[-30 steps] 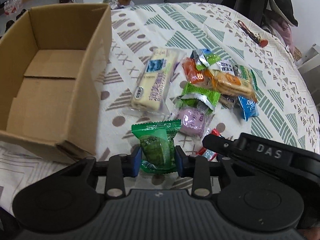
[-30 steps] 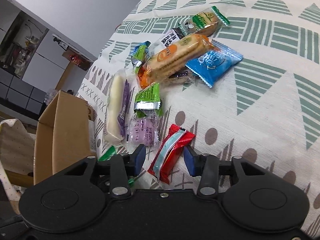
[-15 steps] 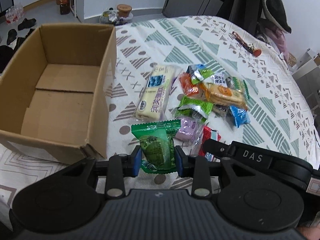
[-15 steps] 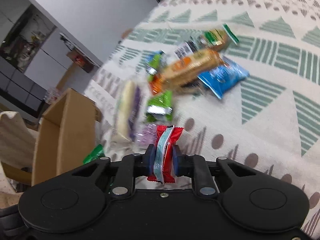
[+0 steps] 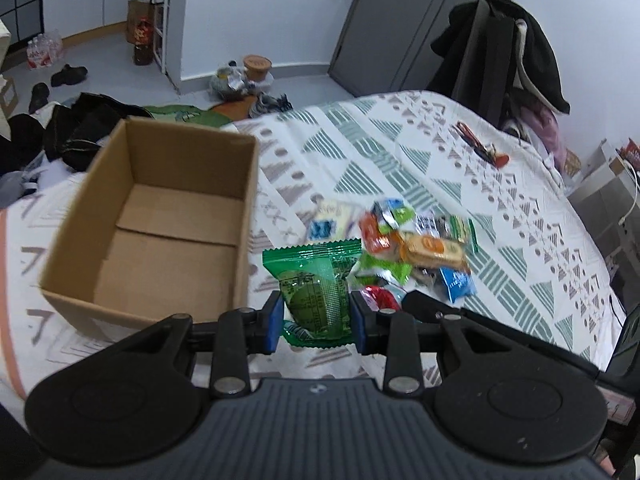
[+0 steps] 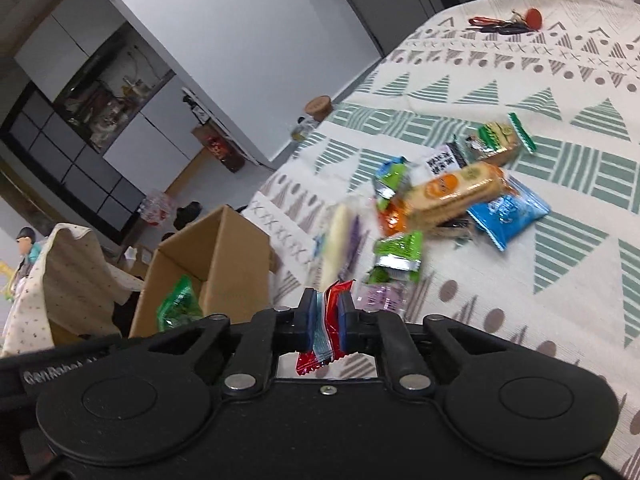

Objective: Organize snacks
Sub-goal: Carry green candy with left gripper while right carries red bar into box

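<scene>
My left gripper (image 5: pixel 316 322) is shut on a green snack packet (image 5: pixel 314 284), held in the air just right of the open cardboard box (image 5: pixel 160 216), whose inside shows bare. My right gripper (image 6: pixel 324 328) is shut on a red snack packet (image 6: pixel 326 330) with a pale blue stripe, lifted off the cloth. The green snack packet (image 6: pixel 178 308) also shows at the left of the right wrist view, beside the cardboard box (image 6: pixel 224 264). A heap of snacks (image 5: pixel 416 248) lies on the patterned cloth to the right of the box; the same heap of snacks (image 6: pixel 452 196) appears beyond the right gripper.
The patterned tablecloth (image 5: pixel 400 152) covers the table. A red-handled tool (image 5: pixel 484 148) lies at its far side. Dark coats hang on a stand (image 5: pixel 504 48) behind. Clothes and shoes (image 5: pixel 64 120) litter the floor past the box.
Both grippers rose from the table. The right one went from open around the red packet to shut on it and lifted it. The left one carried the green packet higher, beside the box.
</scene>
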`<state>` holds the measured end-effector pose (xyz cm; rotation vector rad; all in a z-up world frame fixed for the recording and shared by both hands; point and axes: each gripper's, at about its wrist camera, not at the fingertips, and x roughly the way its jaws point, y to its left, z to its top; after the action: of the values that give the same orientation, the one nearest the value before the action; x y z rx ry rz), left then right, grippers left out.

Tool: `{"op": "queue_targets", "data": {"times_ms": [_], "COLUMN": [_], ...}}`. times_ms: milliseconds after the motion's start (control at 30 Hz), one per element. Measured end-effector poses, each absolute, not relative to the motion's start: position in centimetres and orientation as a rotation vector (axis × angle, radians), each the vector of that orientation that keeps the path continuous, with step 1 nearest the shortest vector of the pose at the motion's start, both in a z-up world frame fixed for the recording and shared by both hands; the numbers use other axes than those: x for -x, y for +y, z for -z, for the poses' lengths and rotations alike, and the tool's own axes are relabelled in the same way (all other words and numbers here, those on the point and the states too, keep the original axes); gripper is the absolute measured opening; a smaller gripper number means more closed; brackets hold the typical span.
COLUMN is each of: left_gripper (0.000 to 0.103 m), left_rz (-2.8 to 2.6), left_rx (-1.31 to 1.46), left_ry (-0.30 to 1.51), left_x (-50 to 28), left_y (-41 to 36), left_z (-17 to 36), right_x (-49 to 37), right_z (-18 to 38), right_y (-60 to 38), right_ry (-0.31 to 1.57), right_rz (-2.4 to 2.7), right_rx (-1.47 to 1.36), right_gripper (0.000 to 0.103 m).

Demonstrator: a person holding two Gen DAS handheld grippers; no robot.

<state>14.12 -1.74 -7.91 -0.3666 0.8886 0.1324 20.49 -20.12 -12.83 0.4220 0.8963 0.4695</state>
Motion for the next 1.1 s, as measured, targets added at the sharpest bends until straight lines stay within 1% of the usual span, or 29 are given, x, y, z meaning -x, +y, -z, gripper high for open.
{"op": "queue_targets", "data": {"times_ms": [200, 467, 767, 1100], "left_gripper": [0.033, 0.033, 0.033, 0.033], "left_rz": [-0.164, -0.193, -0.231, -0.251], "left_rx": [0.375, 0.410, 0.468, 0.522], "left_ry": [0.854, 0.837, 0.837, 0.865], "left_x": [-13.6, -13.8, -14.8, -16.9], "left_y": [0.6, 3.8, 8.3, 12.4], "left_z": [5.7, 4.6, 4.8, 6.0], "right_x": [-20.1, -20.3, -21.4, -23.6], "right_z": [11.3, 9.3, 7.3, 6.9], "right_y": [-19.2, -16.3, -11.9, -7.5], "right_ry": [0.870, 0.866, 0.861, 0.893], "right_rz": [-0.503, -0.530, -0.566, -0.574], "right_rx": [-0.439, -0.417, -0.402, -0.380], "right_gripper": [0.010, 0.011, 0.011, 0.011]}}
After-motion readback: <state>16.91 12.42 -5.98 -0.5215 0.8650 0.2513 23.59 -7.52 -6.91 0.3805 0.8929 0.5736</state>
